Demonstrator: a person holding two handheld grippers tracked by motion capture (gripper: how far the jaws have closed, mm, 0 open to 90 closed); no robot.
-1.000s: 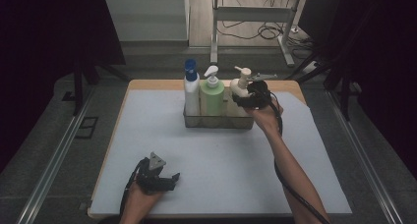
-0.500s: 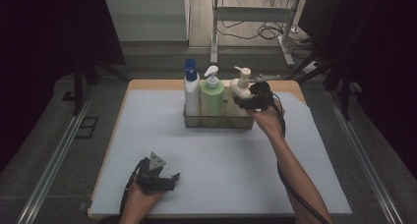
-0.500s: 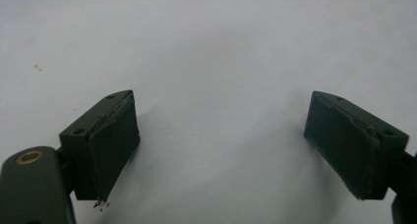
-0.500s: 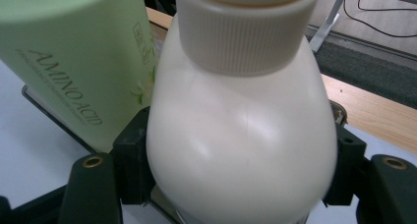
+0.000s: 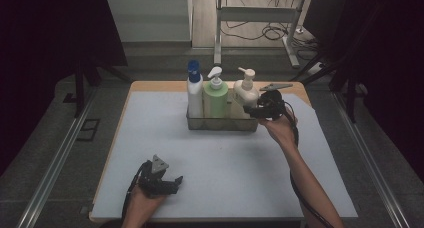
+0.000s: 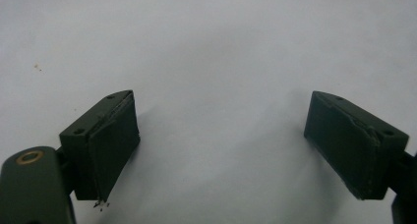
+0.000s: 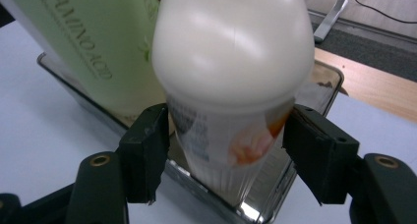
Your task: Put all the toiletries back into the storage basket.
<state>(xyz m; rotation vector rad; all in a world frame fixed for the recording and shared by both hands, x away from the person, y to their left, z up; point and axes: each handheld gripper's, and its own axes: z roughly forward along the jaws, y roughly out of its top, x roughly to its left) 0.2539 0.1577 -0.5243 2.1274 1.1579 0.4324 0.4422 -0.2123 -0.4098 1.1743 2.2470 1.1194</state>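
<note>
The right hand-held gripper (image 7: 223, 150) is at the cream pump bottle (image 7: 231, 81), its jaws spread partway with the bottle's lower body between them. In the right gripper view the left pad sits against, or just at, the bottle's label, while the right pad stands just beside the bottle's side; whether both pads press on it cannot be told. Its jaws have just been narrowing a little around the bottle.

The cream pump bottle stands upright in the end of a shiny metal tray (image 7: 275, 194) nearest this hand-held gripper. Just beyond it, on the side away from the gripper's hand, stands a green pump bottle (image 7: 93, 42), touching or nearly touching the cream one. In the high view a white bottle with a blue cap (image 5: 194, 90) stands farther along in the same tray.

The left hand-held gripper (image 5: 172, 183) lies low over the white sheet on the desk (image 5: 225, 158), well apart from the tray and the bottles. Its jaws are spread wide with nothing between them, bare sheet beneath.
</note>
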